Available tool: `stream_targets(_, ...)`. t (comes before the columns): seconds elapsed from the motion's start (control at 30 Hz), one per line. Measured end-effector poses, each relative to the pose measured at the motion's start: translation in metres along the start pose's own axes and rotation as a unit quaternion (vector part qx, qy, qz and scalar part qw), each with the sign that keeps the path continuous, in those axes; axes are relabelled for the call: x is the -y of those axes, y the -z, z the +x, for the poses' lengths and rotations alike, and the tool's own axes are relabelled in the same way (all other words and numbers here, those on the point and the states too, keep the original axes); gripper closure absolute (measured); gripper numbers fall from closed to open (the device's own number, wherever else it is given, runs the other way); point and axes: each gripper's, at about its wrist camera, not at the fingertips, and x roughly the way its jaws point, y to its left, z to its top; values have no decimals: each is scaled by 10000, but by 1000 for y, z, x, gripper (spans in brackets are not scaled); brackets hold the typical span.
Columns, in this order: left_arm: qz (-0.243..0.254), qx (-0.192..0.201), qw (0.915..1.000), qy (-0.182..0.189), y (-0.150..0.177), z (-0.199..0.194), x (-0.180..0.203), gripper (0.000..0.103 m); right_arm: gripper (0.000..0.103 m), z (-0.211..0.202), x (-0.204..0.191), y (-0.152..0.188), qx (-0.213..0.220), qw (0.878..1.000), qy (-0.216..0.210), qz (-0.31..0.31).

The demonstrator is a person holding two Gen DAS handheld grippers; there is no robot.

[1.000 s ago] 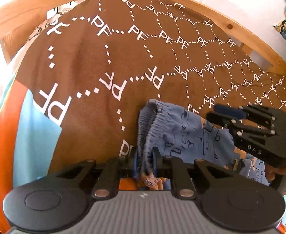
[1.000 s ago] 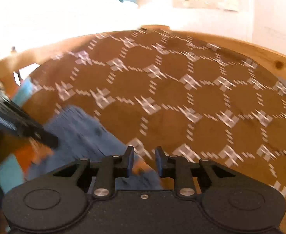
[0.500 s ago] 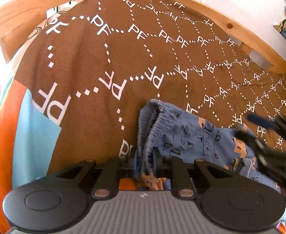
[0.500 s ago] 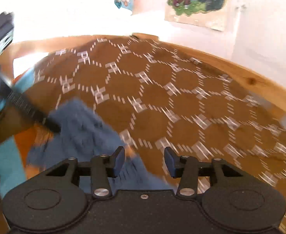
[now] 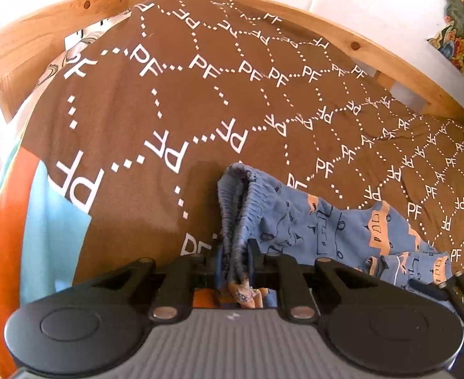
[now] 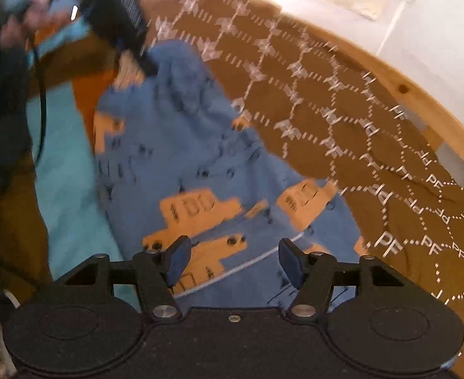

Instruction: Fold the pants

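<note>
Small blue pants with orange car prints lie on a brown bedspread. My left gripper is shut on the pants' gathered elastic waistband, holding it bunched upright. In the right wrist view the pants spread out below my right gripper, which is open wide and empty just above the cloth. The left gripper's body shows in the right wrist view at the pants' far end. The right gripper's edge shows low right in the left wrist view.
A wooden bed frame curves round the far side of the bedspread. A light blue and orange panel edges the bedspread on the left. White walls with colourful pictures stand behind.
My right gripper has opened wide and swung down and back over the lower end of the pants. My left gripper has kept its hold on the waistband.
</note>
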Motion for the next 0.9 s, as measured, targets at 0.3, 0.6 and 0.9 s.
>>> stream_targets(0.3, 552, 391, 9976, 130, -2, -27, 28, 88, 33, -5, -2, 9, 316, 9993, 105, 194)
stream_targets(0.6, 1393, 576, 9845, 892, -3, -60, 117, 88, 27, -48, 29, 41, 623, 9927, 604, 837)
stream_targets(0.9, 2216, 176, 9586, 1778, 15, -39, 224, 88, 27, -91, 78, 96, 459, 9712, 1469, 1818)
